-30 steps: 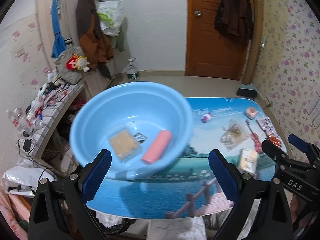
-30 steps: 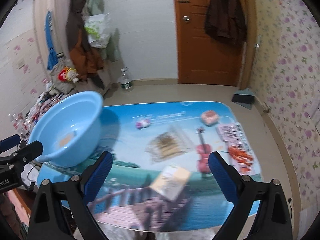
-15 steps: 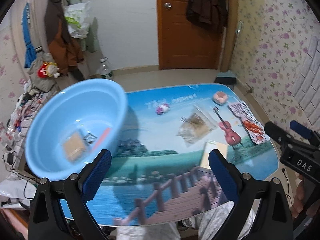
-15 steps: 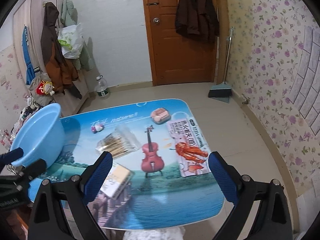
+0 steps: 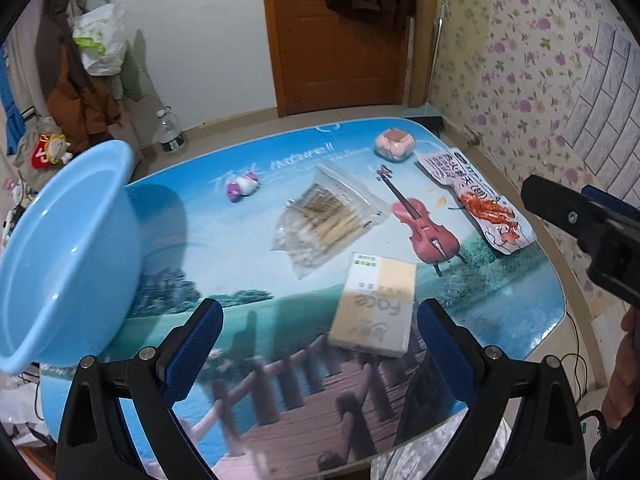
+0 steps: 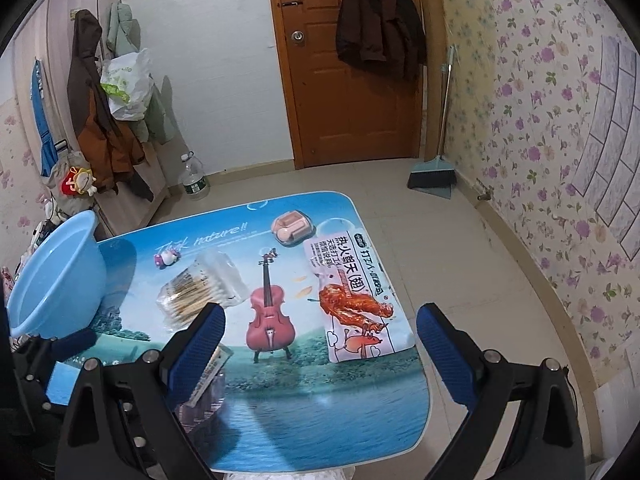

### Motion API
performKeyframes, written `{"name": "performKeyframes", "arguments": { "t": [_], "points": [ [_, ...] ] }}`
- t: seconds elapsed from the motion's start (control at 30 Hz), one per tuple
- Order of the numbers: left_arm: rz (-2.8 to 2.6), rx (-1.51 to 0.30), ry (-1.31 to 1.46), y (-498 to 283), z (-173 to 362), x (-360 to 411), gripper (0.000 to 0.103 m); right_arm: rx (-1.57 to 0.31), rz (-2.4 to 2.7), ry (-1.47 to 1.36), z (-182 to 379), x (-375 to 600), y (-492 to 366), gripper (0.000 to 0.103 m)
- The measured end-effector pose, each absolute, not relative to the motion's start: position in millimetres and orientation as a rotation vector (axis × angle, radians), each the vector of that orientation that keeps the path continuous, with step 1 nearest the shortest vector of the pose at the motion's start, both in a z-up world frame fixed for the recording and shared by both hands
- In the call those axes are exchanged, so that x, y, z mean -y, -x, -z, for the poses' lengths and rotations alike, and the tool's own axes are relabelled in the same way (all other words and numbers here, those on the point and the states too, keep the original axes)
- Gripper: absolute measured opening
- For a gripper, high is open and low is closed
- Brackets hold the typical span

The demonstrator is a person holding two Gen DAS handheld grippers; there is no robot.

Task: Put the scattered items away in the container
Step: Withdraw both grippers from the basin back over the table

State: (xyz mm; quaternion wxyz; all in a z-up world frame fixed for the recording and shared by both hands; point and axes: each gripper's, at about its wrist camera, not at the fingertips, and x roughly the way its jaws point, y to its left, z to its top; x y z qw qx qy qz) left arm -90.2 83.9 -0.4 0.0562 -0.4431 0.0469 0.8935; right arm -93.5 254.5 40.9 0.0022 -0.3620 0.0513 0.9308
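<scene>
A light blue basin (image 5: 60,256) stands at the table's left end; it also shows in the right wrist view (image 6: 56,280). On the table lie a beige tissue pack (image 5: 376,304), a clear bag of cotton swabs (image 5: 324,220), a small purple and white toy (image 5: 242,186), a clear case of pink sponges (image 5: 394,144) and a chicken snack packet (image 5: 480,200). My left gripper (image 5: 320,352) is open and empty, above the near edge by the tissue pack. My right gripper (image 6: 320,352) is open and empty, near the snack packet (image 6: 356,300).
The table (image 6: 320,400) has a printed violin and lake picture. Coats hang at the left wall (image 6: 100,120). A water bottle (image 6: 194,180) and a broom with dustpan (image 6: 434,172) stand on the floor by the brown door (image 6: 348,80).
Both grippers have swung right: the basin slid from the middle of the left view to its left edge, and the scattered items came into the centre. Both stay open and empty.
</scene>
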Motion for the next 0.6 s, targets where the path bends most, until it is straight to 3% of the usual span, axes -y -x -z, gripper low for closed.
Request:
{"name": "performKeyframes", "arguments": {
  "t": [0.6],
  "points": [
    [-2.633, -0.208, 1.408, 114, 38, -111, 0.096, -0.210, -2.873, 1.199, -14, -265, 112, 0.097]
  ]
}}
